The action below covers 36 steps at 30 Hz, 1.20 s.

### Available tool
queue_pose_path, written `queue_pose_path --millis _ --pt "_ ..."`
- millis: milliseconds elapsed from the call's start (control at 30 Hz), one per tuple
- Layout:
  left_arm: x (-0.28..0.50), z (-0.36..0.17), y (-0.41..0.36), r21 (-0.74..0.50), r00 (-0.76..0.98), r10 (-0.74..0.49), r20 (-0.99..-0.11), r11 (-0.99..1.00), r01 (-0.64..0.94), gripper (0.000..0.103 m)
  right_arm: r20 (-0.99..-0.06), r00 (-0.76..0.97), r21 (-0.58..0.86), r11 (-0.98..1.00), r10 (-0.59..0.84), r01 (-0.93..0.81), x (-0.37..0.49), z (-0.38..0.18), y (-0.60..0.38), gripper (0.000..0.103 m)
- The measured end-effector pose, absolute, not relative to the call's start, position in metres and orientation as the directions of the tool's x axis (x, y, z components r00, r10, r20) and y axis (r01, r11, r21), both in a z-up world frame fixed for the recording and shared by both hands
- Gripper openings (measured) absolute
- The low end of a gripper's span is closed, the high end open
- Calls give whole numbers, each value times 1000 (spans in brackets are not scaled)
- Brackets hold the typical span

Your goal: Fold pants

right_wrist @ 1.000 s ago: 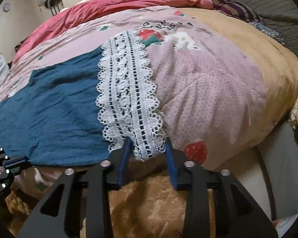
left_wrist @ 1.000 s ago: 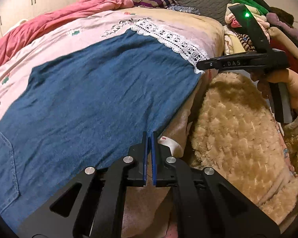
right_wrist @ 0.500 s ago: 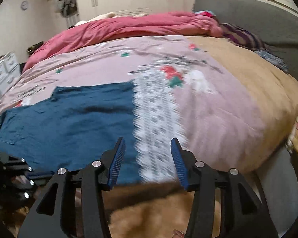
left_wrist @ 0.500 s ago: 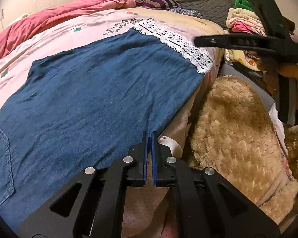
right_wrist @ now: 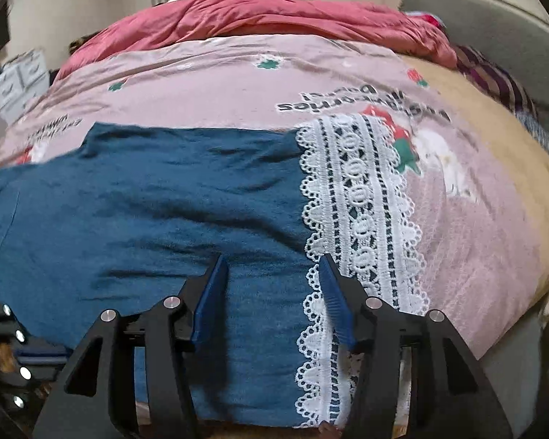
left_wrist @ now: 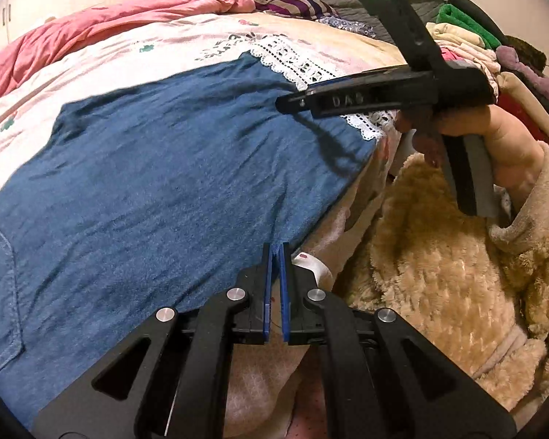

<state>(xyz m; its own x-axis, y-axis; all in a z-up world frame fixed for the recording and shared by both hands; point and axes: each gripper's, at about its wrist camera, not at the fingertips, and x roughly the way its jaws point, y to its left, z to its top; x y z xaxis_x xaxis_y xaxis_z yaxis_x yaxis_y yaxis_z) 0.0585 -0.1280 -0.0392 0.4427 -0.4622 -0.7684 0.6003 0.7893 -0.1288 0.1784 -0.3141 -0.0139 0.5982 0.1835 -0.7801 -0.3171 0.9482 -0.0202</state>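
On bed point(right_wrist: 494, 168): we keep left tool point(left_wrist: 274, 252) clenched on pants point(left_wrist: 146, 183) edge; right tool point(right_wrist: 271, 267) opening, empty; regrip lace hem point(right_wrist: 358, 197) squarely.

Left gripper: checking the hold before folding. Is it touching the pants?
Touching. In the left wrist view the left gripper is shut on the pants' near edge.

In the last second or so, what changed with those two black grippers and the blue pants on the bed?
The right gripper let go of the white lace hem of the blue denim pants. Its jaws are opening with nothing pinched between them, and it has swung over the pant leg, away from the bed edge. The left gripper stayed shut on the near edge of the pants, and the pants still lie flat on the pink quilt.
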Motion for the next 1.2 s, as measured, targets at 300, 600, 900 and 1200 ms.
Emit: queue_pose_path --millis 300,600,900,1200 --pt "72 17 -97 -117 556 -453 -697 837 535 18 -671 691 96 955 269 -279 205 53 -361 54" --pt "129 46 -74 -108 633 -351 -690 915 389 33 -712 635 136 947 299 -293 278 56 -375 54" --pt "178 45 -53 -119 640 -290 -712 948 297 48 -733 594 164 934 330 -317 289 22 -383 54" --pt "218 18 -39 -138 581 -245 -776 965 223 48 -756 549 180 920 355 -348 305 9 -373 50"
